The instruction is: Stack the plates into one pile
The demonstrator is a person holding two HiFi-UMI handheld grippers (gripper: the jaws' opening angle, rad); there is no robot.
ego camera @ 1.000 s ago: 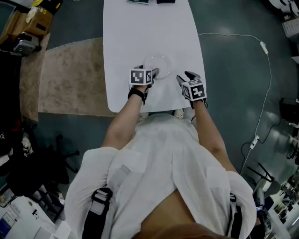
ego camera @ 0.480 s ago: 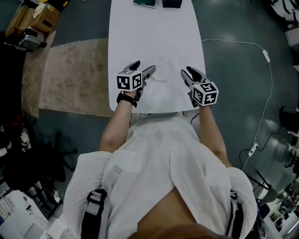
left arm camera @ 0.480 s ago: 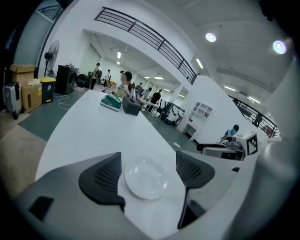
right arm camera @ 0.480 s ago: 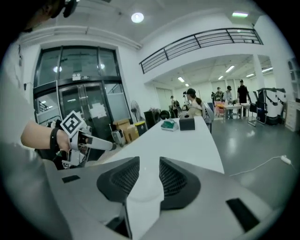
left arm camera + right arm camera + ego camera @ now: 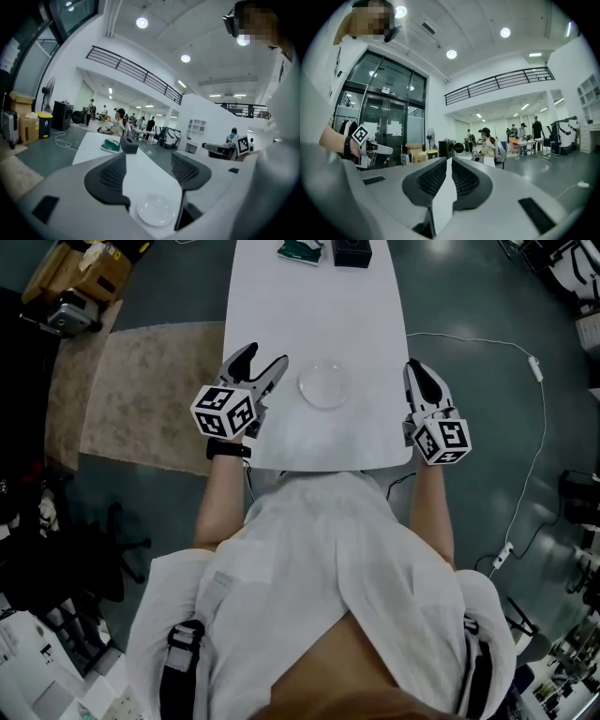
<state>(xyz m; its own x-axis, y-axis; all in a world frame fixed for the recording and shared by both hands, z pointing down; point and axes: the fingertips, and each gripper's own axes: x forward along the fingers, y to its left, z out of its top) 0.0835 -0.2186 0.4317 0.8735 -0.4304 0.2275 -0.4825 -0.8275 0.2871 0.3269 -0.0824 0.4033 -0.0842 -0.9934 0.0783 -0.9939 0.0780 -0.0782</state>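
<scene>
Fingers (image 5: 110, 180) on my left gripper (image 5: 262, 360) are wide apart. They have just been closing a little, and nothing is between them. Past them I can see the plate pile (image 5: 153, 211) lying flat on the white table (image 5: 309, 315), not touching the fingers. I cannot tell how many plates are in it.

On my right gripper (image 5: 419, 371) the fingers (image 5: 431, 180) have just been closing, and now they are nearly together with only a thin slit between them. Nothing is held there.

From the head view, the clear round plates sit near the front edge of the table, between my two grippers. The left gripper is near the table's left edge, close to the plates. The right gripper is by the table's right edge, farther from them. Each gripper has its marker cube behind the fingers, the left cube (image 5: 225, 411) and the right cube (image 5: 442, 440).

At the far end of the table lie a green thing (image 5: 300, 249) and a black box (image 5: 352, 251), side by side. A brown rug (image 5: 141, 399) lies on the floor to the left of the table. A white cable (image 5: 506, 324) runs over the floor on the right. Far off in the hall, the gripper views show people by some desks.
</scene>
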